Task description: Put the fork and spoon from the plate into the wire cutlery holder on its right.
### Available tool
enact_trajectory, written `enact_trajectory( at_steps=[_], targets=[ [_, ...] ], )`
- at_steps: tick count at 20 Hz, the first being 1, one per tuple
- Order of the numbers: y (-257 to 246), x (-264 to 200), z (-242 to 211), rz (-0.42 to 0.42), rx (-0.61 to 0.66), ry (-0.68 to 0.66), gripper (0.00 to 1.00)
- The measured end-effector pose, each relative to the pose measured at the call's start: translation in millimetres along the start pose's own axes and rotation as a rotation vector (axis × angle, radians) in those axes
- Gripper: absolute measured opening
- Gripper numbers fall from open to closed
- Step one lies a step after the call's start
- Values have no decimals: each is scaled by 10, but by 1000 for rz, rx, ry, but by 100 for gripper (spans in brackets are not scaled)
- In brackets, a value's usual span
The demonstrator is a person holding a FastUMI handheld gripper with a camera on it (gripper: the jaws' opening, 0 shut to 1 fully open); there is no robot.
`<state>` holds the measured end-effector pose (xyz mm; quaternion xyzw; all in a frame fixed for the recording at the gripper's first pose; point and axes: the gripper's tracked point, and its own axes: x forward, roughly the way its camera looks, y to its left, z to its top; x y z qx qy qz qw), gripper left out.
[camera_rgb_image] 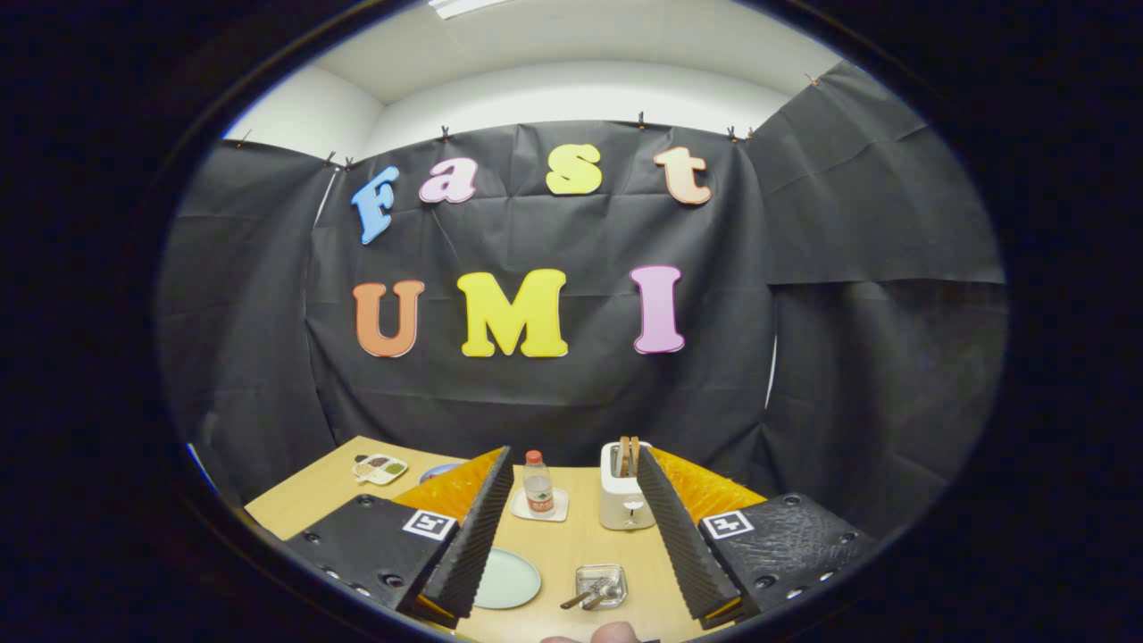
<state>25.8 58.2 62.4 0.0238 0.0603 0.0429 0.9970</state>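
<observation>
My left finger [469, 536] covers the near edge of the pale plate [507, 579] between the fingers. In the wire cutlery holder [601, 585] beside it, handles poke out, too small for me to tell fork from spoon. Beyond the left finger, a blue dish [438, 471] is mostly hidden. A fingertip [614, 633] at the tabletop's [580, 545] near edge is cut off.

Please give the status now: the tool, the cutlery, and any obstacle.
Tool open, holding nothing, above the table. Cutlery already lies in the wire holder; plate left of it bare. Nothing blocks the way.
</observation>
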Motion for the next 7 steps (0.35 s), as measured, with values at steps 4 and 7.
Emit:
enact_trajectory(
  at_steps=[4, 7],
  targets=[
    [18, 1, 19, 3, 10, 1, 85],
    [18, 7, 50, 1, 20, -2, 85]
  ],
)
